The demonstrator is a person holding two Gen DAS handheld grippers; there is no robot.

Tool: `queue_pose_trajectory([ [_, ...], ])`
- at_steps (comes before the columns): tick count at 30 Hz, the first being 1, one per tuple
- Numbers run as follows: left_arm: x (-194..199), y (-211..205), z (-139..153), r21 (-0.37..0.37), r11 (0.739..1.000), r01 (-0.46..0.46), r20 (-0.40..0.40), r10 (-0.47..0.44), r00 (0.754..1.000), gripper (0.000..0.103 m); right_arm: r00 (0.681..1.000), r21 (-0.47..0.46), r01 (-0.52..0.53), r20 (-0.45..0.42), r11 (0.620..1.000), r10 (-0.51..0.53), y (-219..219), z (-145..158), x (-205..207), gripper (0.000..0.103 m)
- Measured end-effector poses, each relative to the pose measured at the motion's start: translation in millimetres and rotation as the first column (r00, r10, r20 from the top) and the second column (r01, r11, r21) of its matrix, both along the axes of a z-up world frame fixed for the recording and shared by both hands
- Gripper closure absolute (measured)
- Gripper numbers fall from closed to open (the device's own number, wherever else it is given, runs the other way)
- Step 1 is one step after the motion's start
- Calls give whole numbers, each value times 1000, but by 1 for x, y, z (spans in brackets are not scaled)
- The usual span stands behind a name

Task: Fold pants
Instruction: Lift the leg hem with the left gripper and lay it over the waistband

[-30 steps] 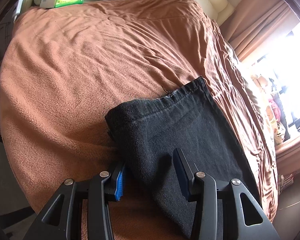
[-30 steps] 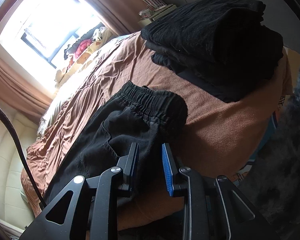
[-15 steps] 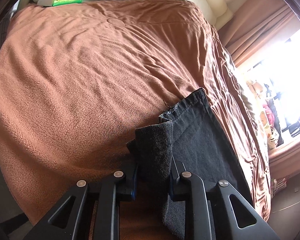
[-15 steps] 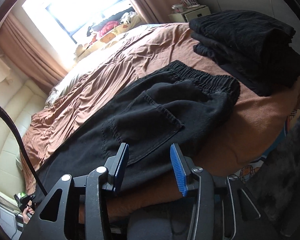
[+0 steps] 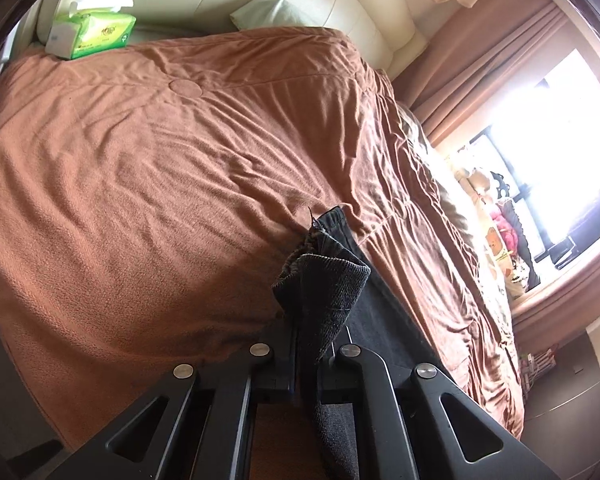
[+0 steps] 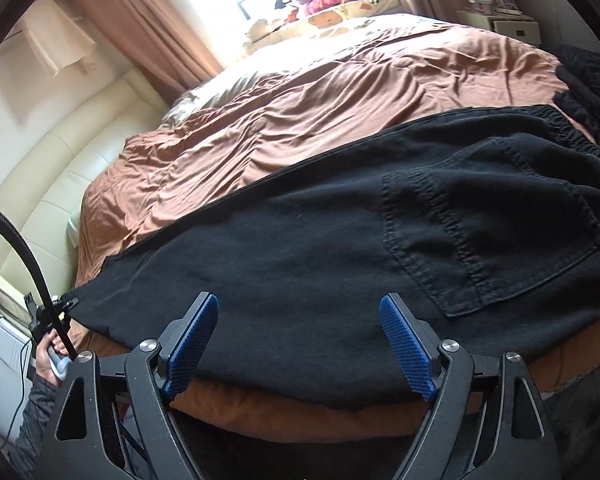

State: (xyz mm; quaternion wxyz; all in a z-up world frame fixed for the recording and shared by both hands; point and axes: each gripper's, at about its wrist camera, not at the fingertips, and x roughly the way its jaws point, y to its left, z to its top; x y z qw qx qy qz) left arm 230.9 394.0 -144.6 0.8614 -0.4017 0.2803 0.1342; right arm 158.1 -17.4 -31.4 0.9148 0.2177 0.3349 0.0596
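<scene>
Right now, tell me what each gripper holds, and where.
Left gripper pinches the pants at the leg hem. Right gripper holds nothing, its jaws opening.

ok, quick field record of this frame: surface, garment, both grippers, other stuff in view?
surface: bed with brown blanket
garment: black pants laid flat along the near edge, back pocket facing up
left gripper: shut on the pants' leg end, cloth bunched up between the fingers
right gripper: jaws opening, empty, over the pants
other: tissue pack at the headboard; black clothes pile beyond the waistband
</scene>
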Motion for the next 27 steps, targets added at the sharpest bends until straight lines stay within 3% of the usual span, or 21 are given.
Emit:
queue_pose_trajectory([
  [2, 1, -2, 9, 6, 1000, 8, 17, -8, 1000, 97, 999, -9, -41, 18, 999, 41, 15, 0, 12, 19],
  [4, 1, -4, 18, 9, 1000, 15, 32, -15, 999, 97, 996, -17, -77, 39, 997, 78, 29, -2, 22, 3],
  [5, 2, -5, 21, 9, 1000, 18, 39, -19, 999, 97, 995, -12, -93, 47, 996, 93, 34, -3, 27, 0],
  [13, 2, -10, 40, 12, 999, 41, 67, -42, 997, 97, 978, -73, -206, -5, 976, 207, 84, -31, 78, 0],
  [21, 0, -13, 65, 32, 998, 56, 111, -59, 992, 97, 959, -191, -283, -45, 940, 279, 140, -40, 114, 0],
  [23, 1, -15, 73, 41, 997, 62, 123, -67, 990, 97, 954, -197, -298, -46, 934, 295, 150, -43, 122, 9],
  [27, 4, -19, 88, 44, 997, 70, 146, -76, 986, 98, 942, -221, -335, -112, 916, 317, 172, -58, 138, 53],
])
